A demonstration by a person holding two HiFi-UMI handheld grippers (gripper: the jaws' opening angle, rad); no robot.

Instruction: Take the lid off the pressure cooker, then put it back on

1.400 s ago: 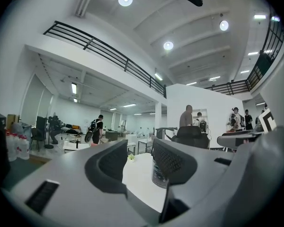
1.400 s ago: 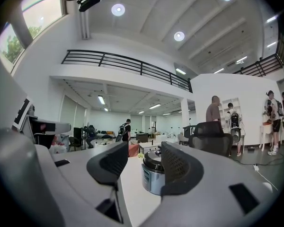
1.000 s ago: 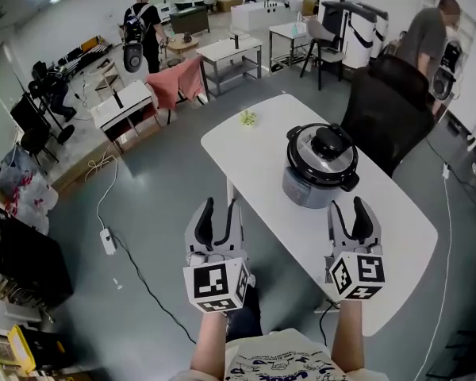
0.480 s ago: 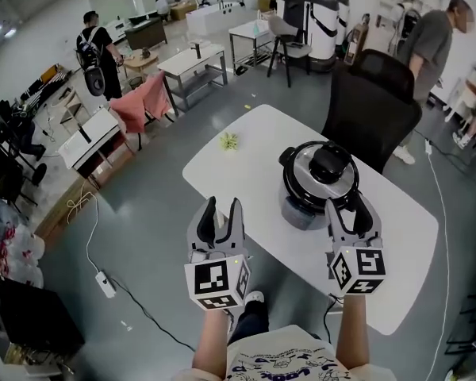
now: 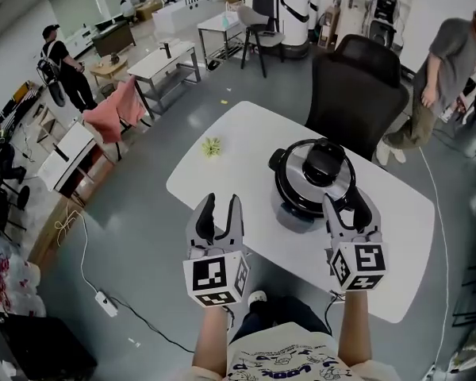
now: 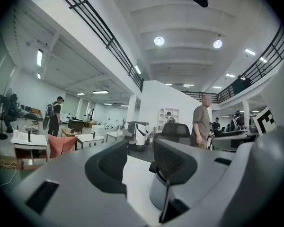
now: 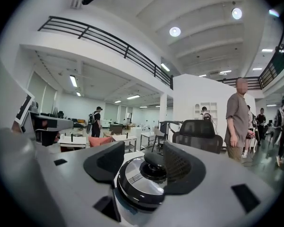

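Both grippers sit nearer the round grey pressure cooker (image 5: 292, 213) than a second ago. Then a strip of bare worktop showed between them and it. Now the tips of the right gripper (image 5: 348, 210) overlap its near right edge in the head view.

Right gripper: jaws have just been opening and stand spread. In the right gripper view (image 7: 144, 167) the cooker's silver-and-black lid (image 7: 132, 186) fills the gap ahead of them. The pads do not press on it.

Left gripper (image 5: 222, 206): lower centre of the frame, over the near edge of the white oval worktop (image 5: 230, 161), left of the cooker and apart from it. Jaws spread, nothing between them. In the left gripper view (image 6: 139, 162) bare worktop shows in the gap, and the cooker's grey body (image 6: 156, 193) shows partly behind the right-hand jaw.

Cooker: upright at the centre of the head view, on the worktop. Lid (image 5: 301, 185) is on, with a black knob (image 5: 324, 162) on top.

Surroundings:
- Small green object (image 5: 213, 146) on the worktop's upper left part, well apart from the cooker.
- Black office chair (image 5: 357, 86) just beyond the worktop's far edge.
- Person (image 5: 452, 58) in a grey shirt at the upper right of the frame.
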